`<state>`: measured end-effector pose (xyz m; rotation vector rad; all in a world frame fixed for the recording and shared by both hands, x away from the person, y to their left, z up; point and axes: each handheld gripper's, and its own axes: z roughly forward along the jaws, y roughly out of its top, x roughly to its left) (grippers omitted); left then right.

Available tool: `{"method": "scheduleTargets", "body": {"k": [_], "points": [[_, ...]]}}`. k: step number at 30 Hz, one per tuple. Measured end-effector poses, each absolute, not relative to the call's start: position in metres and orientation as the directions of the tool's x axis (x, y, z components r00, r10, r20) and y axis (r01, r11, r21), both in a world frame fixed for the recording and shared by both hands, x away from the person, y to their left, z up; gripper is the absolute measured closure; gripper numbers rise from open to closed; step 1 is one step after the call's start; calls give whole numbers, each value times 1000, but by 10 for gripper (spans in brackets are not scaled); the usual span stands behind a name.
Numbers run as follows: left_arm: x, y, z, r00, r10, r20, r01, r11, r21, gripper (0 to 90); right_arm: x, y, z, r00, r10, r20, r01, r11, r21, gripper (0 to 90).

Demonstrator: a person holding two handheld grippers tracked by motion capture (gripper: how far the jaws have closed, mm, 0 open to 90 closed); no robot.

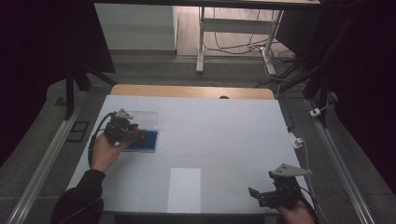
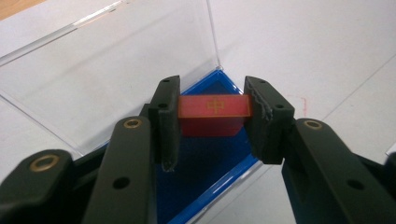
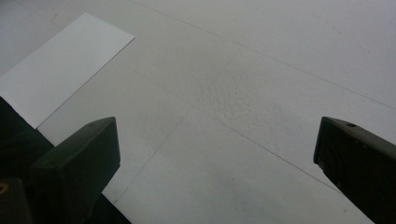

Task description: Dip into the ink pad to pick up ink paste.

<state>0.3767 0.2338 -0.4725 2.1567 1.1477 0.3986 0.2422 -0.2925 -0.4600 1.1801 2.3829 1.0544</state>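
Note:
My left gripper [image 2: 212, 112] is shut on a small red block [image 2: 212, 114] with a gold cross mark on its face. It holds the block just above a blue-lined case [image 2: 205, 163] whose clear lid [image 2: 112, 70] lies open behind it. In the high view the left gripper [image 1: 135, 133] sits over the blue case [image 1: 145, 140] at the table's left. At the near right edge of the table, my right gripper [image 1: 254, 193] points left. Its jaws stand wide apart over bare white table in the right gripper view [image 3: 217, 154], with nothing between them.
A white paper sheet [image 1: 184, 189] lies at the table's front middle, also seen as a white sheet [image 3: 60, 65]. The table [image 1: 224, 130] has a white top with a wooden strip at its far edge. Desk legs and cables stand beyond it.

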Motion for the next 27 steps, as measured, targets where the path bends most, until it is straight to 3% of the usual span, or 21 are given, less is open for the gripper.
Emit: {"method": "scheduleTargets", "body": {"k": [18, 27], "points": [[392, 234, -492, 527, 850, -21, 675, -403, 618, 579, 242, -291, -460, -634, 771, 58, 567, 413, 712, 6], [395, 229, -500, 556, 831, -11, 664, -437, 606, 580, 241, -291, -460, -637, 769, 51, 562, 419, 713, 7]]}}
